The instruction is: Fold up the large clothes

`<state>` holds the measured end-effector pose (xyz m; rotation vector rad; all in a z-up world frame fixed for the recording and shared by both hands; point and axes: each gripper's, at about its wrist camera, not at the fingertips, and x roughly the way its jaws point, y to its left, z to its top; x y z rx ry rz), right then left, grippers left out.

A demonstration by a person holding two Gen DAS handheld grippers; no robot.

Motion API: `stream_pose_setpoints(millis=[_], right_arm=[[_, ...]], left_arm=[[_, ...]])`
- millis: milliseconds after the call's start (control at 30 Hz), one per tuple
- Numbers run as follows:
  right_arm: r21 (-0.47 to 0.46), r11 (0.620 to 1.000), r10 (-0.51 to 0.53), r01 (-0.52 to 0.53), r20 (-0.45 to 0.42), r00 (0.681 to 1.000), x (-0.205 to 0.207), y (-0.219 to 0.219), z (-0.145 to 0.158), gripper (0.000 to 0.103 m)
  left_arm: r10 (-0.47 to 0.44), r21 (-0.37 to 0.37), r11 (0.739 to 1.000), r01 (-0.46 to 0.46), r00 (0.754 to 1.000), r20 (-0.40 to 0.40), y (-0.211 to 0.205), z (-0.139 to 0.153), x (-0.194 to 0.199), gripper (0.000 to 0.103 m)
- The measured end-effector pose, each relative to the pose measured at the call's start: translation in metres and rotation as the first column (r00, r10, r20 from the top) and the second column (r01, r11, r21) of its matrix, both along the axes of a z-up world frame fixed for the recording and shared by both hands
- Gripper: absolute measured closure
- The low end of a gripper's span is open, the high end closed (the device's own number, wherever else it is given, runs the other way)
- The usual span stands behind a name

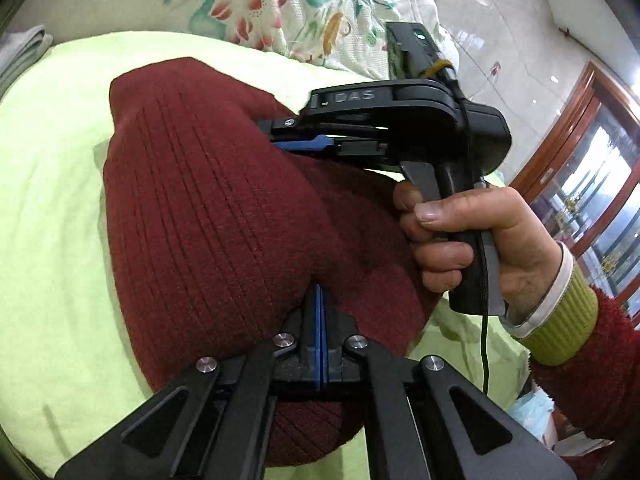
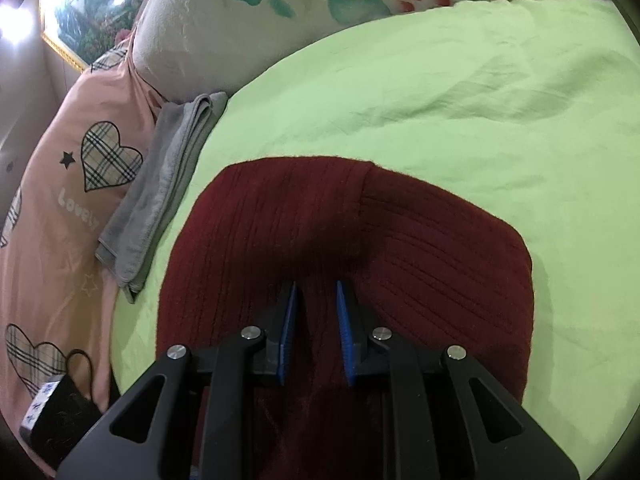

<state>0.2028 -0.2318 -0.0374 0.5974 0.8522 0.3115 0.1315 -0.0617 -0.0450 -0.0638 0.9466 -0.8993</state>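
Below both claws we see the green bed sheet [image 2: 460,92], the folded maroon sweater [image 2: 280,220] spread on it. Our left claw [image 1: 320,300] is pressed together on a sweater fold; our right claw [image 2: 316,296] stands apart over the knit, the grey towel [image 2: 168,184] to its left.

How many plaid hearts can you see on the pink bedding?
3, all in the right wrist view on the pink bedding: one whole heart beside the grey towel, one lower down near the black object, and a sliver at the left edge. Others may be hidden.
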Motion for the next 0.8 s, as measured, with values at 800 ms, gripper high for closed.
stream_pose_setpoints(millis=[800], right_arm=[[-0.061,0.982,-0.18,0.178,-0.031,0.983,-0.114,-0.03,-0.013,0.08]], left_arm=[[0.206,0.198,0.957,-0.214,0.977,0.058,0.011,0.03,0.05,0.072]])
